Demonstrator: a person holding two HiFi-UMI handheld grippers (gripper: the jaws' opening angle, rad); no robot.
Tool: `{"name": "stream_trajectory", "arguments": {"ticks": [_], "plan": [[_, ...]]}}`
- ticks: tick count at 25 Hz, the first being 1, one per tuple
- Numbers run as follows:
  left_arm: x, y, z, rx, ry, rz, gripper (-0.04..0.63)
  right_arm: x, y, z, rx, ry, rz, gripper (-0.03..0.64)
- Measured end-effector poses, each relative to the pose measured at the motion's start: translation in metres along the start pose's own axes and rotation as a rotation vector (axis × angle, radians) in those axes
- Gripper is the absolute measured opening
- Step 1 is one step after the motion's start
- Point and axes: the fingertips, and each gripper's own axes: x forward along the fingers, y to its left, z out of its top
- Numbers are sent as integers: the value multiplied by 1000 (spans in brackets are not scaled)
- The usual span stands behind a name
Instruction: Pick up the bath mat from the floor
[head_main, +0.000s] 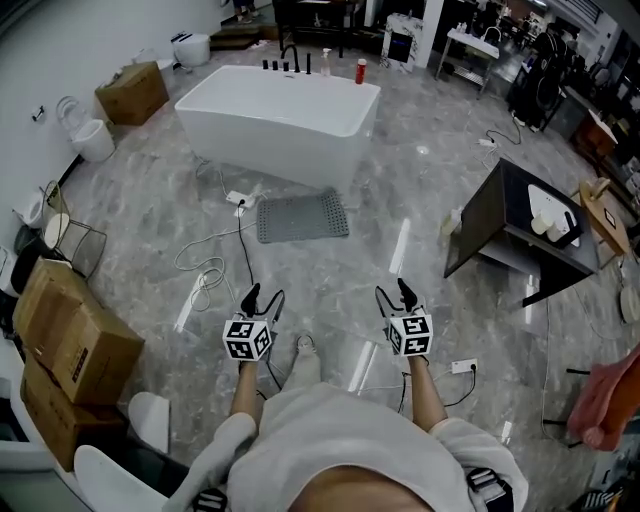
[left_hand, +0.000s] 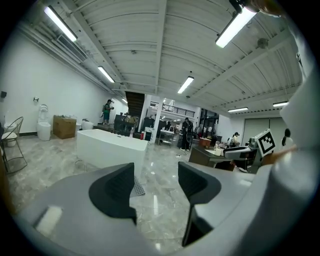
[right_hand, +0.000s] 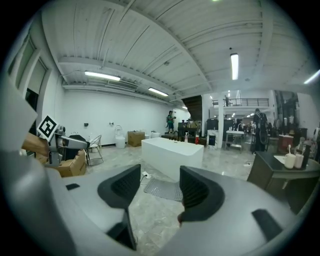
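A grey perforated bath mat (head_main: 302, 216) lies flat on the marble floor just in front of the white bathtub (head_main: 277, 117). It also shows as the bath mat (right_hand: 162, 189) between the right jaws' line of sight, and a corner of the bath mat (left_hand: 138, 188) peeks past the left jaw. My left gripper (head_main: 262, 300) and right gripper (head_main: 392, 295) are held side by side at waist height, well short of the mat. Both stand open with nothing between their jaws.
Cables and a power strip (head_main: 240, 199) trail over the floor left of the mat. Cardboard boxes (head_main: 68, 345) stack at the left, a wire chair (head_main: 75, 246) beside them. A dark table (head_main: 525, 228) stands to the right. People stand far back in the room.
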Motion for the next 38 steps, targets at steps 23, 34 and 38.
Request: {"name": "stream_trajectory", "arguments": {"ticks": [23, 34, 38], "plan": [[179, 170, 97, 11, 17, -51, 272, 234, -32, 91, -22, 25, -43, 253], [210, 194, 100, 11, 35, -58, 272, 271, -37, 85, -16, 59, -37, 253], [218, 200, 100, 11, 43, -57, 272, 282, -39, 83, -15, 67, -33, 253]]}}
